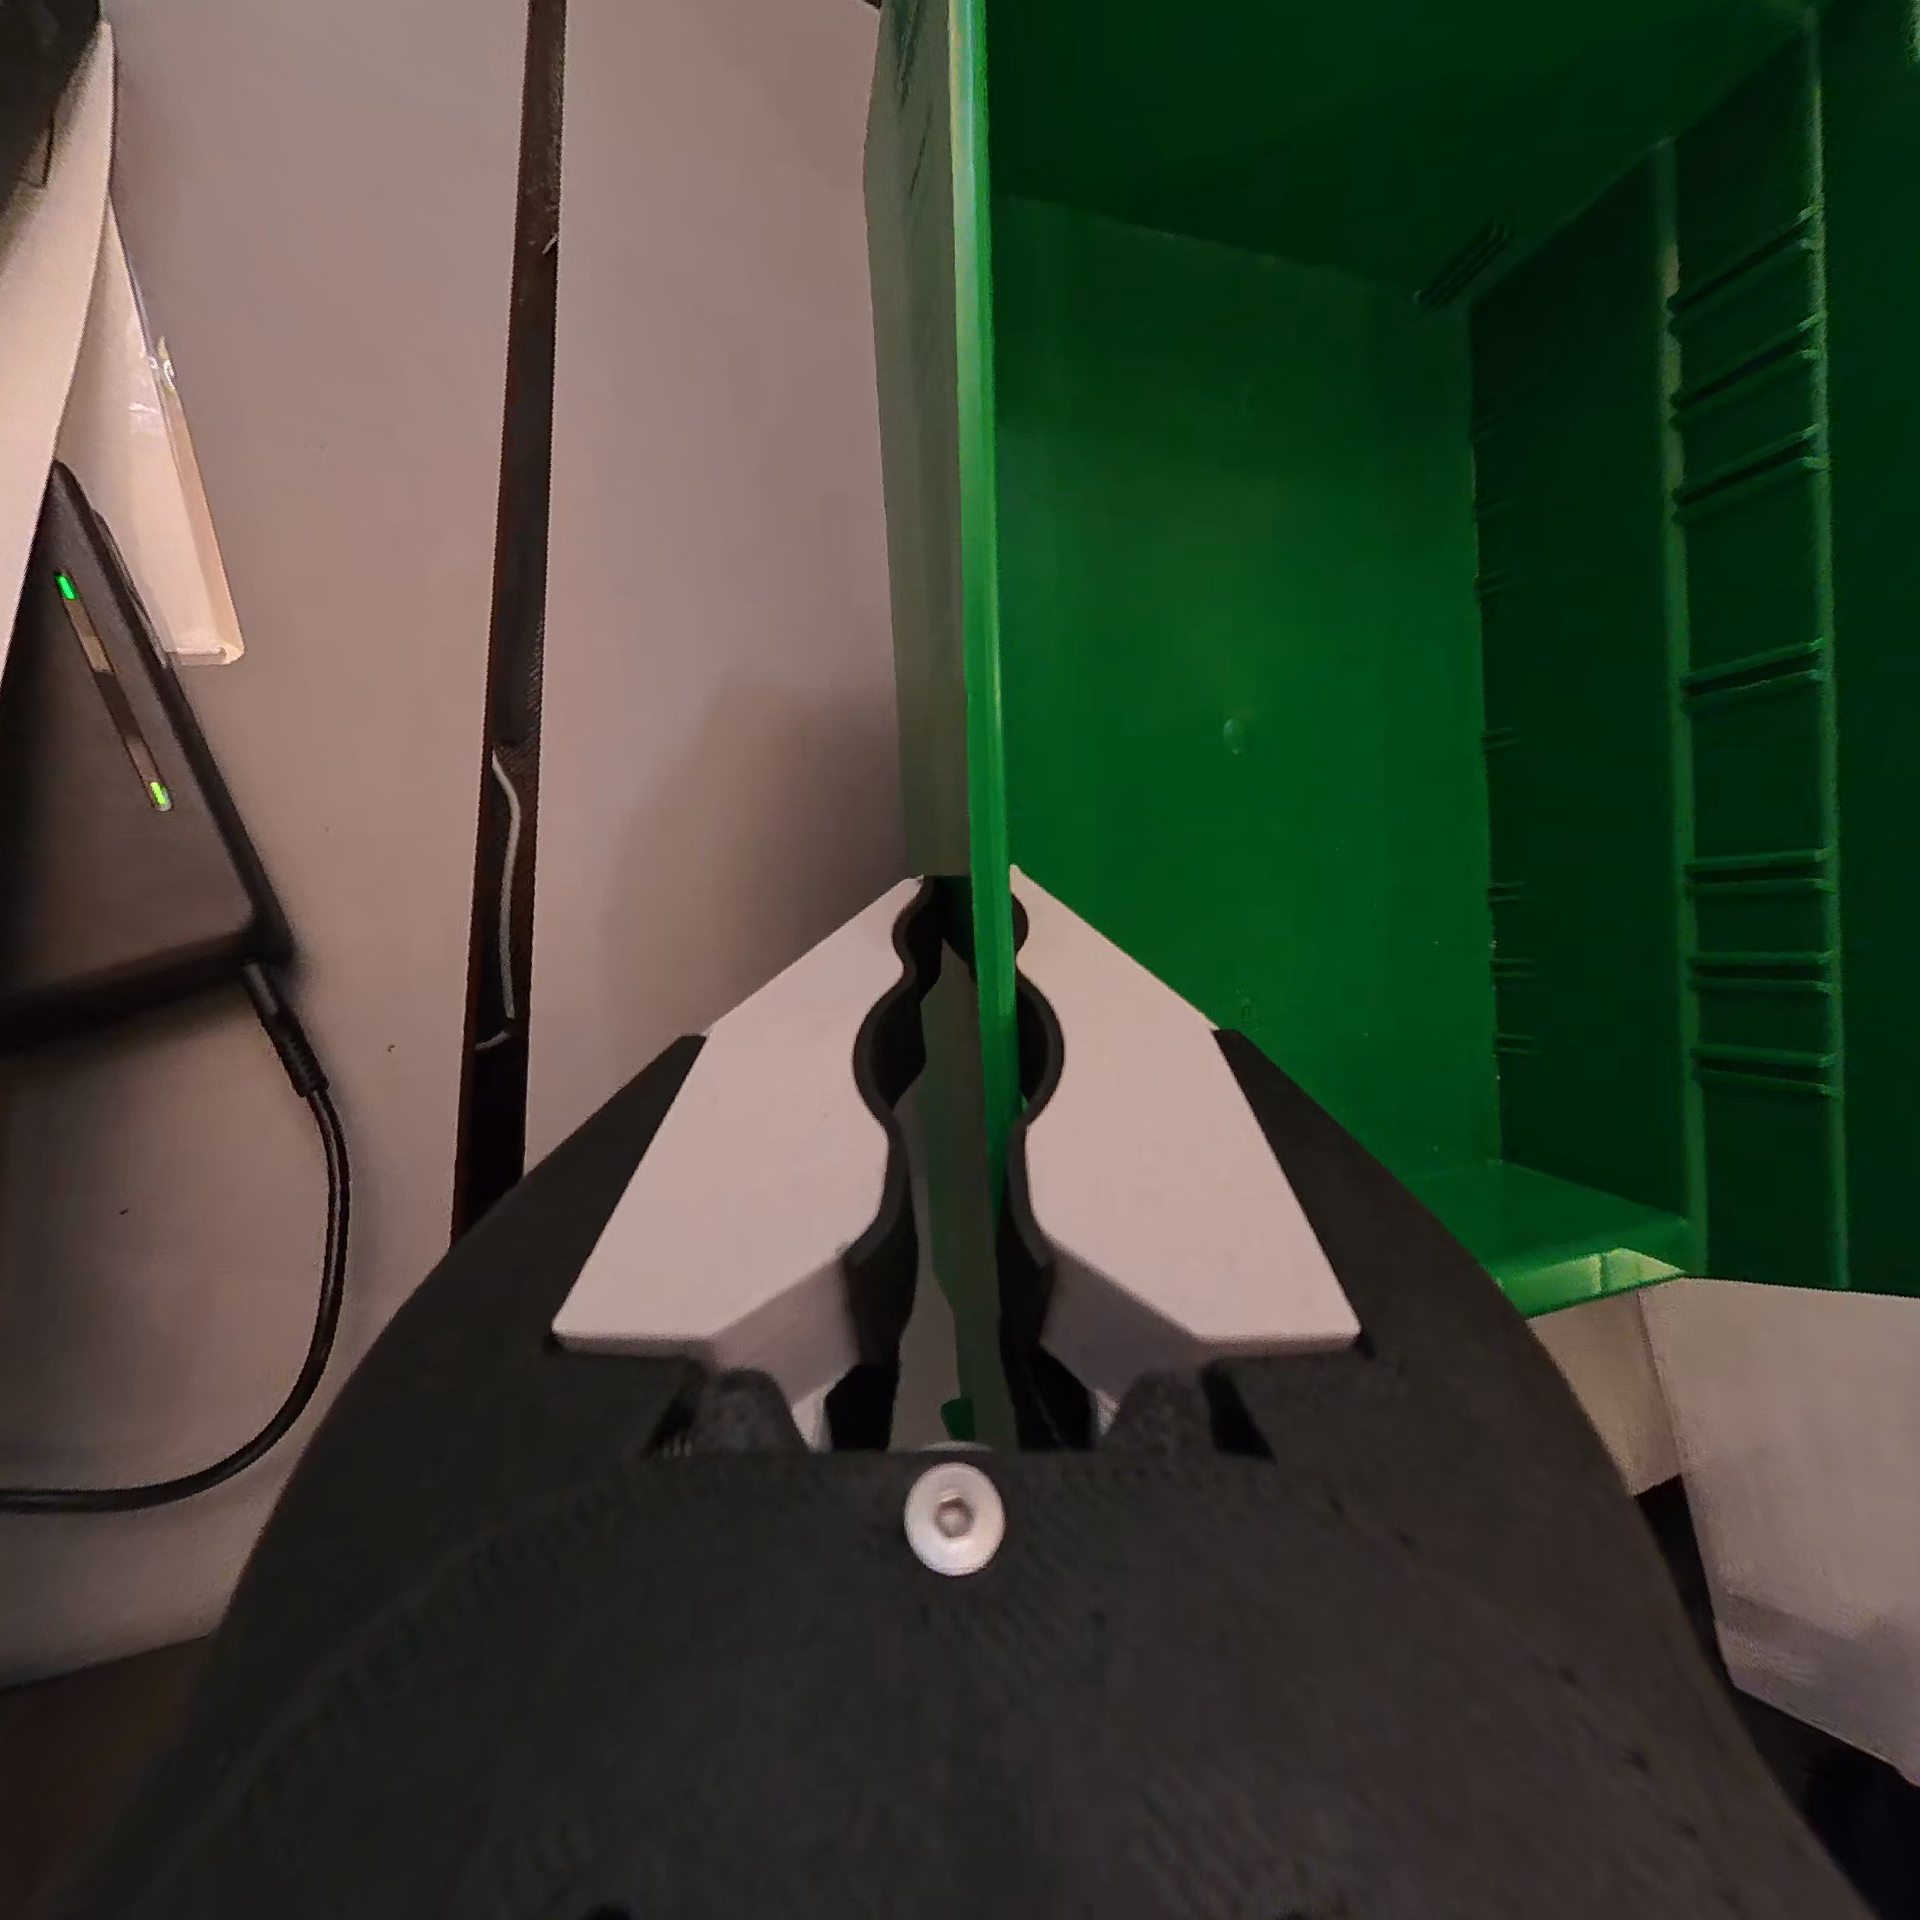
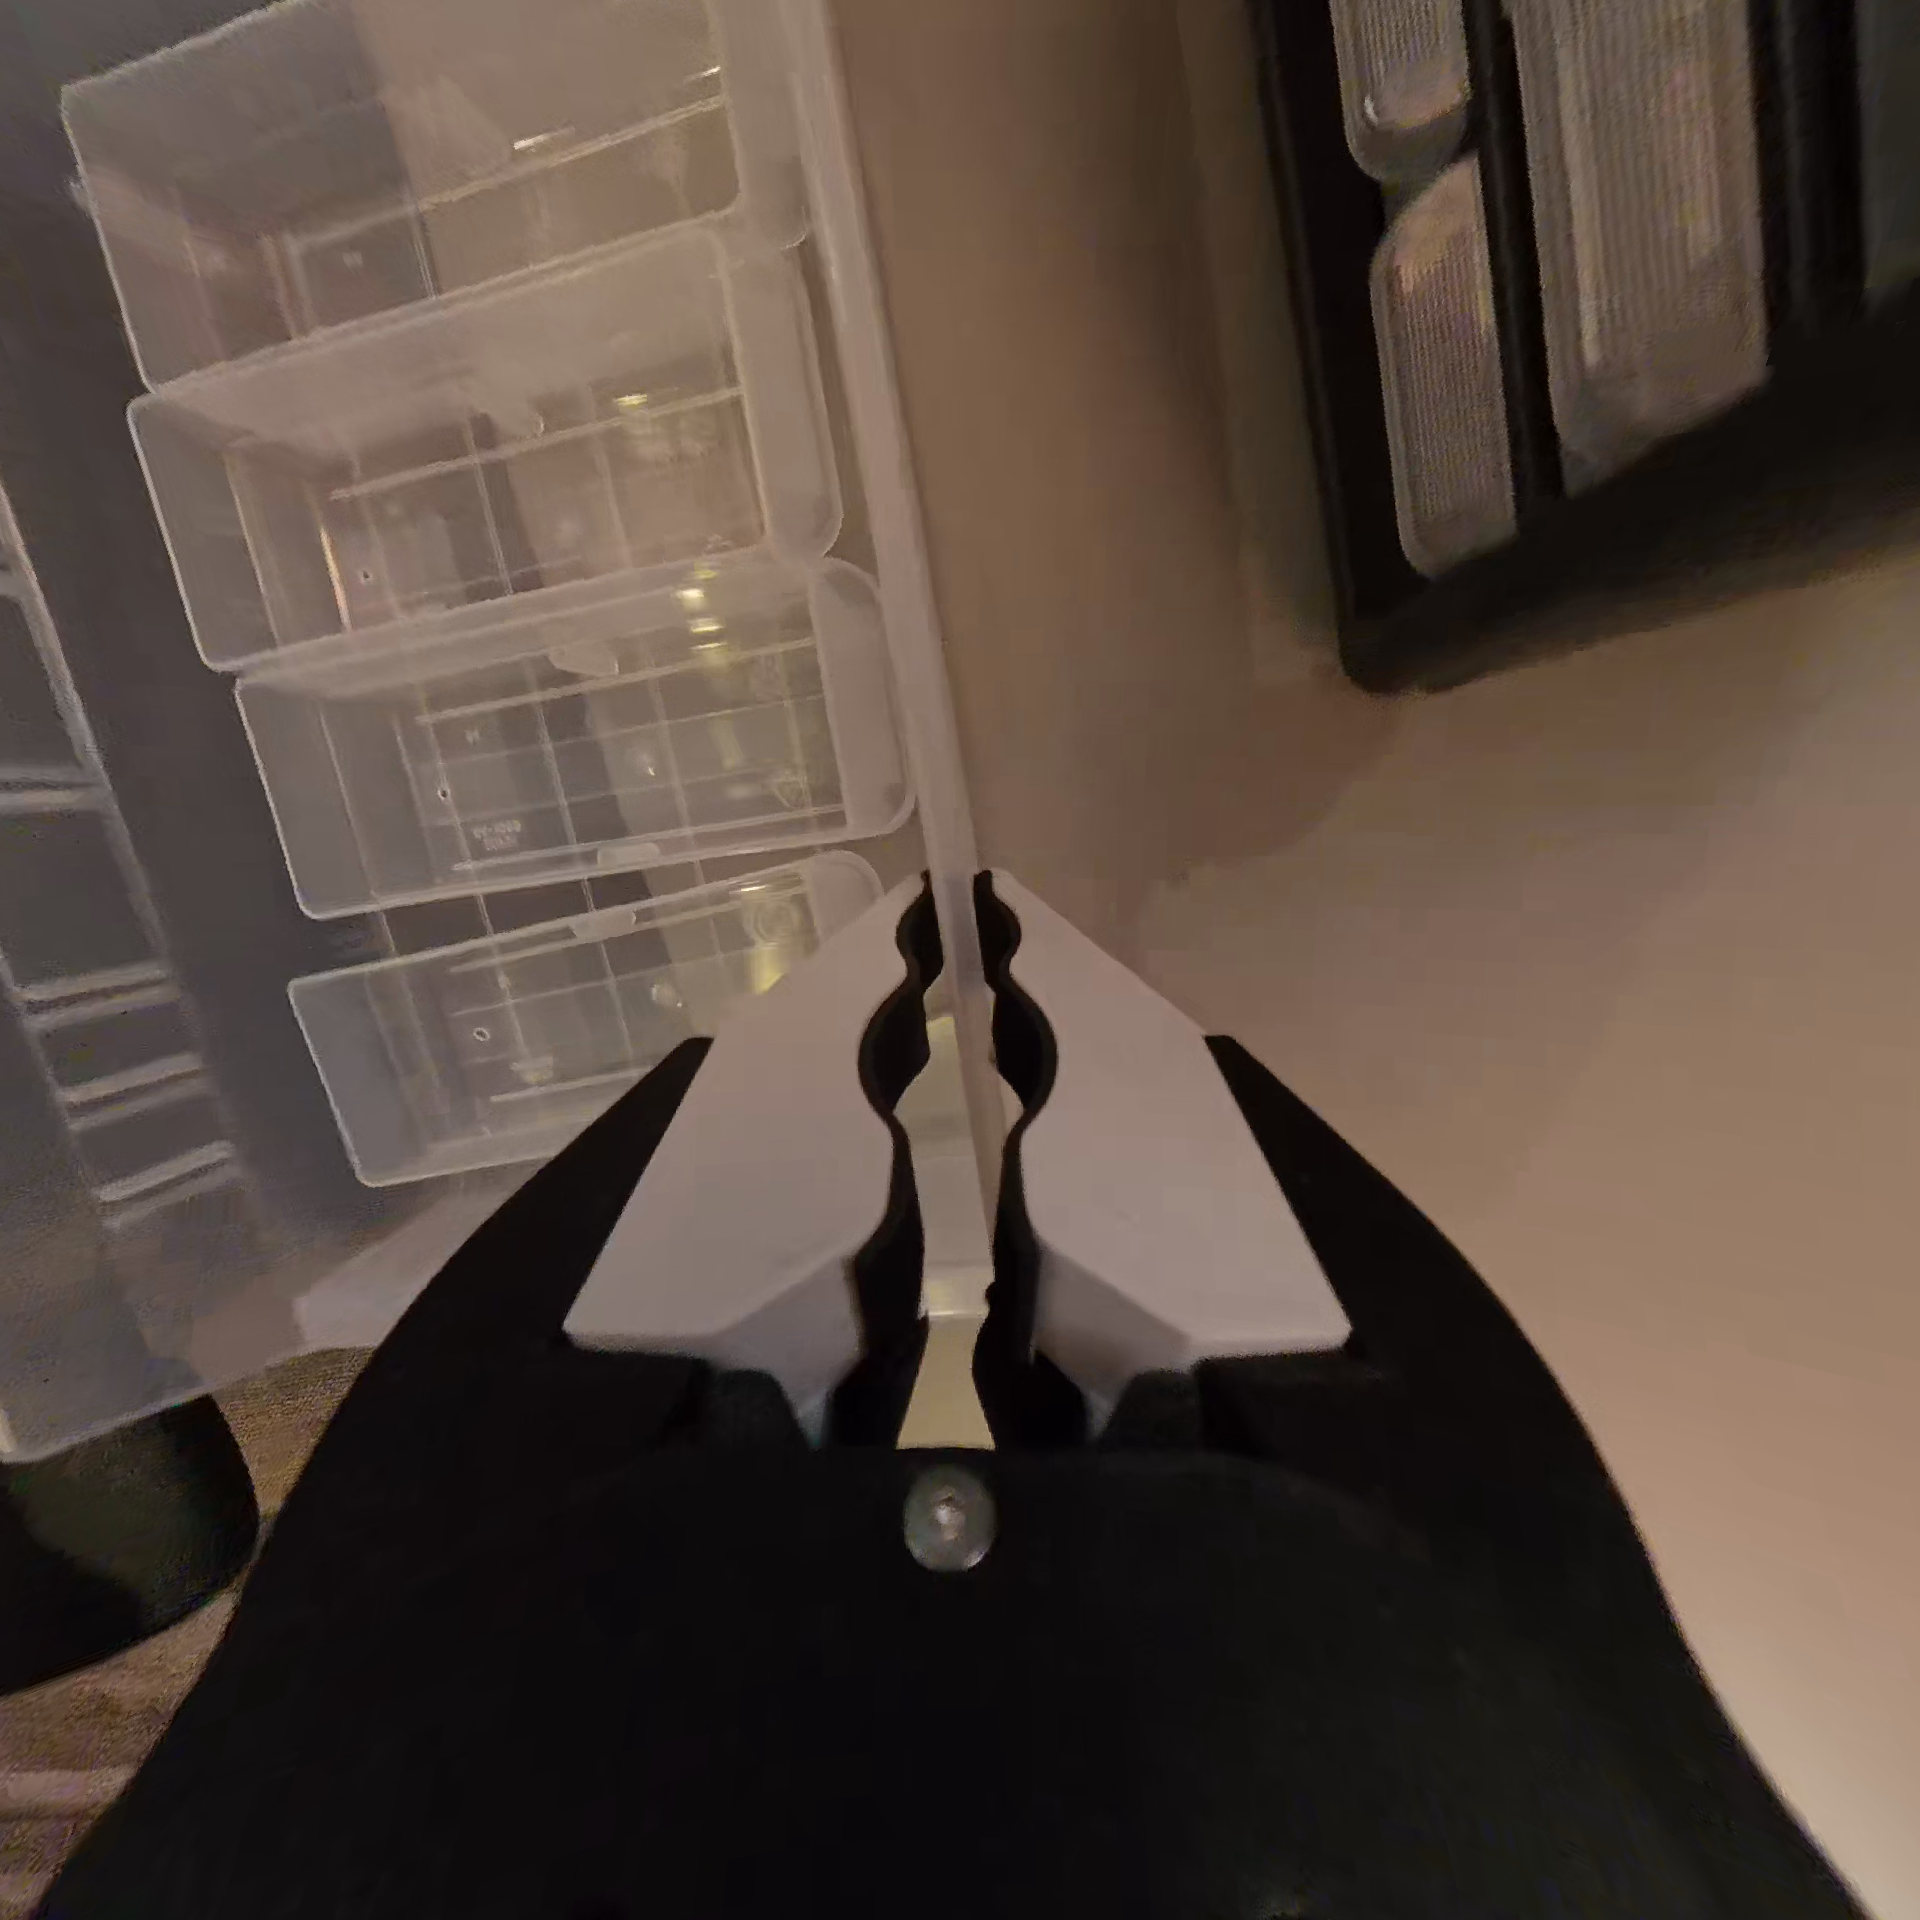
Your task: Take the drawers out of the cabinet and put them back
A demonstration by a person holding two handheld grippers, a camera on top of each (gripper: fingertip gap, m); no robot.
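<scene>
The cabinet (image 1: 1236,644) is solid bright green, darker in its shaded interior and along its ribbed inner wall. The left gripper (image 1: 966,904) has a black textured body, pale grey-white fingers (image 1: 790,1132) and black wavy pads. The right gripper (image 2: 956,899) carries the same black and pale grey-white scheme. The drawer (image 2: 540,499) is clear, colourless plastic with frosted edges. The box (image 1: 114,790) at the left is black with two small green lights. The wall (image 1: 717,520) is off-white.
</scene>
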